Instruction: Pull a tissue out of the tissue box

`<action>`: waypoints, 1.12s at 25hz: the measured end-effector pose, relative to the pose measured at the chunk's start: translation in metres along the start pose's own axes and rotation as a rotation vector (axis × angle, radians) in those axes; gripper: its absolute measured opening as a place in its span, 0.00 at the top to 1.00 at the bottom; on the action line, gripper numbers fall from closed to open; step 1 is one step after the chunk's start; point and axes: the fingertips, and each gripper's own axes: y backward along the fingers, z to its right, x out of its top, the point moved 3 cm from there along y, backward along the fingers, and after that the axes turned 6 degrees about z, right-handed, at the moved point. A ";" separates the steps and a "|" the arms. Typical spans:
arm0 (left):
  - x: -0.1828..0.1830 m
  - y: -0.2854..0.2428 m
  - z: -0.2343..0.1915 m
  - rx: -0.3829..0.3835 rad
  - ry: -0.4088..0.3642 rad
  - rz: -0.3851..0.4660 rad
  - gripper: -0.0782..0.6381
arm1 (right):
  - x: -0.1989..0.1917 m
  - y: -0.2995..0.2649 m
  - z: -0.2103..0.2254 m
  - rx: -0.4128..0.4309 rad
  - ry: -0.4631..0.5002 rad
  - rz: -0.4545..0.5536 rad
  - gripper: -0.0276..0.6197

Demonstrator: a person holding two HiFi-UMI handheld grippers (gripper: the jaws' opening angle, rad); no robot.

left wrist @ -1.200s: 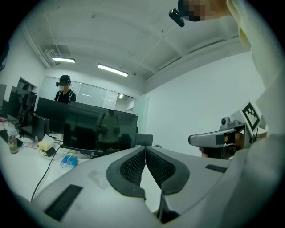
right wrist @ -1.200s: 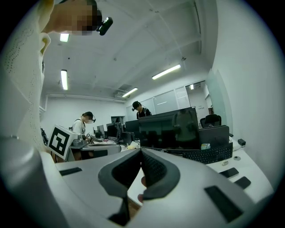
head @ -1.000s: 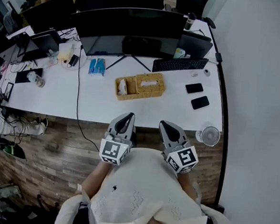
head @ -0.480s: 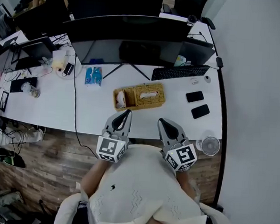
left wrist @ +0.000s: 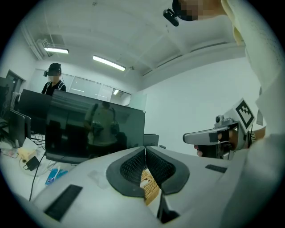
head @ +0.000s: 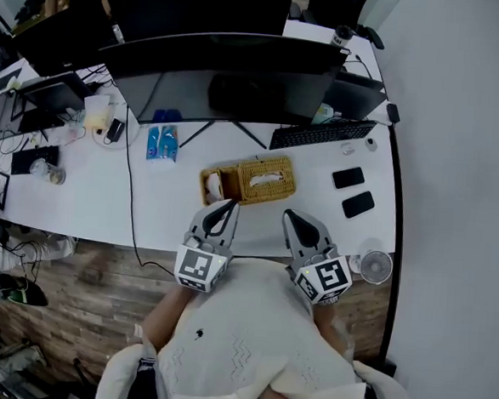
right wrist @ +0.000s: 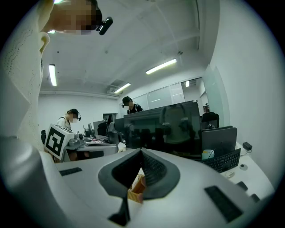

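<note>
While we hold the left gripper and right gripper over the desk edge, each pair of jaws is closed tip to tip on nothing; the tissue box sits just ahead of them, apart from both.

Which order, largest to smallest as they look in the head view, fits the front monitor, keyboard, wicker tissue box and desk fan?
1. front monitor
2. wicker tissue box and keyboard: too alike to rank; the keyboard is longer, the box deeper
3. desk fan
</note>
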 end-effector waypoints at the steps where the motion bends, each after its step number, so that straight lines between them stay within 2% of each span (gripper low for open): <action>1: -0.002 -0.001 -0.003 -0.006 0.004 -0.002 0.87 | -0.002 -0.004 0.000 0.000 -0.001 -0.004 0.96; 9: -0.019 -0.014 -0.035 -0.005 0.056 -0.032 0.87 | -0.012 -0.034 0.009 -0.057 -0.020 -0.073 0.96; 16: -0.036 -0.030 -0.045 -0.043 0.080 -0.066 0.87 | -0.017 -0.047 0.023 -0.112 -0.020 -0.131 0.96; 20: -0.040 -0.042 -0.045 -0.059 0.091 -0.070 0.87 | -0.023 -0.049 0.029 -0.112 -0.026 -0.161 0.96; 28: -0.052 -0.051 -0.047 -0.043 0.092 -0.086 0.87 | -0.024 -0.059 0.031 -0.076 -0.020 -0.179 0.96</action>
